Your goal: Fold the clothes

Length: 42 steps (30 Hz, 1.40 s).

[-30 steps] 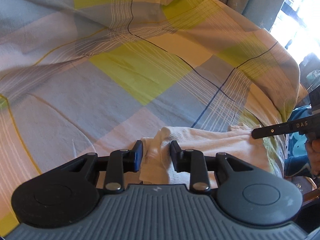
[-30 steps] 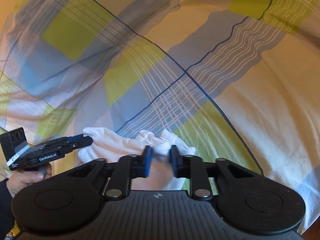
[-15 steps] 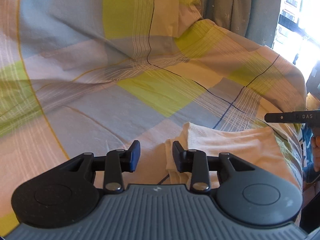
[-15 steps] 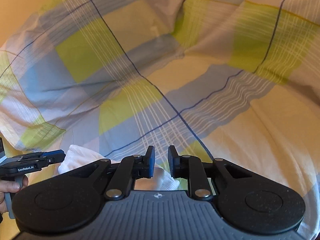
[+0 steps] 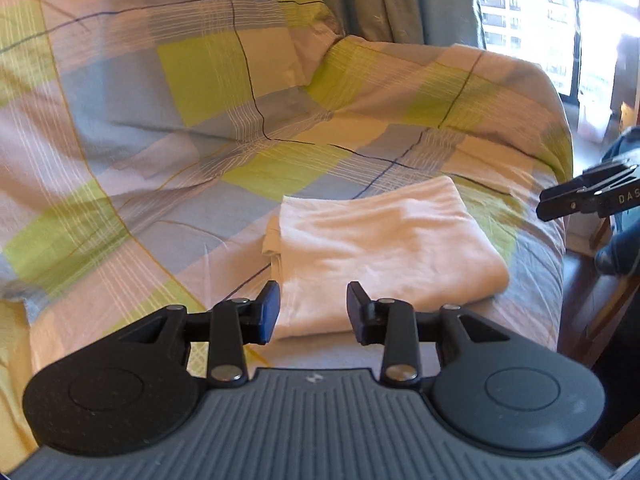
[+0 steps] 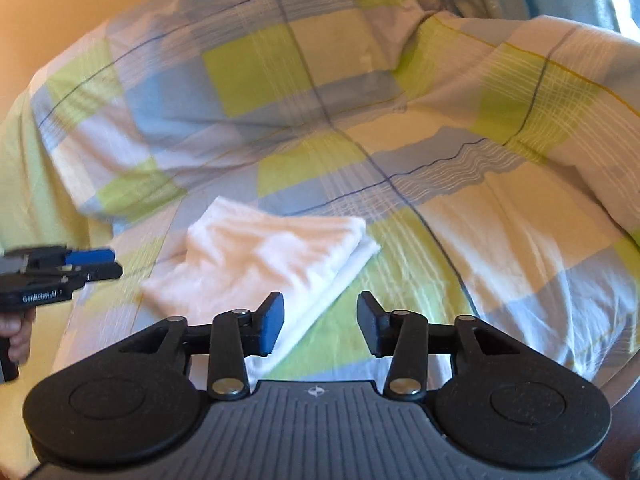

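Now the white garment (image 5: 384, 248) lies folded into a flat rectangle on the checked bedspread (image 5: 240, 128), near the bed's front edge. Layers show stacked along its left edge in the left wrist view.

Left gripper (image 5: 313, 312): jaws parted, nothing between the pads, held above the near edge of the garment and not touching it. Its jaws have just been opening a little further.

Right gripper (image 6: 320, 322): jaws parted wider, empty, above the garment's (image 6: 264, 256) near right corner; cloth shows below the left finger (image 6: 272, 322), bedspread (image 6: 440, 80) below the right one. These jaws have just been opening too.

Each gripper shows at the edge of the other's view, clear of the garment. A hand (image 6: 16, 336) grips the left gripper's handle. Curtains (image 5: 384, 0) and a bright window (image 5: 560, 20) stand behind the bed.
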Motion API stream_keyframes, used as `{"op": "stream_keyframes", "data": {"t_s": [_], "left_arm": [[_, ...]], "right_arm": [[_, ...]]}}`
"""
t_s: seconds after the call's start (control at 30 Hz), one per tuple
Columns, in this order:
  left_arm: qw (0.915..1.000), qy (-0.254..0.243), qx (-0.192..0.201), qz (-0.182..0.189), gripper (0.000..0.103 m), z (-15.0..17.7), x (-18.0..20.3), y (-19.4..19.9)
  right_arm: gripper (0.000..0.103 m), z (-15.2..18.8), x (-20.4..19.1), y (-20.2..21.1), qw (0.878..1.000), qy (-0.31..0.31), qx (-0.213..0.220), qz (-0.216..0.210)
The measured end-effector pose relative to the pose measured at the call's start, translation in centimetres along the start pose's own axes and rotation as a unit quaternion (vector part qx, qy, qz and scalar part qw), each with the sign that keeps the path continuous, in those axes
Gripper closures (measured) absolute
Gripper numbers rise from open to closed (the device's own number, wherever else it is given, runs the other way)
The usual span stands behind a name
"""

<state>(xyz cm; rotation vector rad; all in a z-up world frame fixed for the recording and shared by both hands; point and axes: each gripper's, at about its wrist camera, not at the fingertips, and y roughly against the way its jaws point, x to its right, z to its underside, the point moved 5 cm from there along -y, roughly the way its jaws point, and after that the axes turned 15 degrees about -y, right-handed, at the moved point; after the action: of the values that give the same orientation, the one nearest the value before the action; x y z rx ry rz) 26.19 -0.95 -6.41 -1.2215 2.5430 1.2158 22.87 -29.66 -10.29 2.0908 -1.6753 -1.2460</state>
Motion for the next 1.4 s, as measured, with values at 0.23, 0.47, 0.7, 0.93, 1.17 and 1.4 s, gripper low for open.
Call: {"op": "stream_keyframes", "data": {"t_s": [0.23, 0.47, 0.7, 0.93, 1.17, 1.4], "left_arm": [[0.9802, -0.189, -0.028, -0.051, 0.067, 1.5, 5.9, 0.6], [0.94, -0.337, -0.017, -0.053, 0.061, 4.0, 7.7, -4.2], [0.8692, -0.488, 0.016, -0.078, 0.06, 4.4, 8.4, -7.7], [0.8381, -0.54, -0.002, -0.076, 0.069, 4.1, 7.3, -10.2], [0.8725, -0.485, -0.041, -0.041, 0.101, 4.1, 8.0, -8.7], [0.9169, -0.394, -0.056, 0.035, 0.1, 1.6, 14.4, -3.2]], "right_arm": [[0.057, 4.8, -4.6, 2.7, 0.976, 0.214, 0.001, 0.038], [0.058, 8.9, -8.7, -2.2, 0.905, 0.419, -0.023, 0.073], [0.057, 10.4, -9.0, -6.7, 0.837, 0.535, -0.026, 0.111], [0.055, 10.0, -9.8, -9.2, 0.788, 0.602, -0.015, 0.13], [0.092, 9.1, -8.4, -8.9, 0.779, 0.613, -0.015, 0.127], [0.092, 8.7, -5.0, -4.8, 0.766, 0.631, -0.027, 0.124]]}}
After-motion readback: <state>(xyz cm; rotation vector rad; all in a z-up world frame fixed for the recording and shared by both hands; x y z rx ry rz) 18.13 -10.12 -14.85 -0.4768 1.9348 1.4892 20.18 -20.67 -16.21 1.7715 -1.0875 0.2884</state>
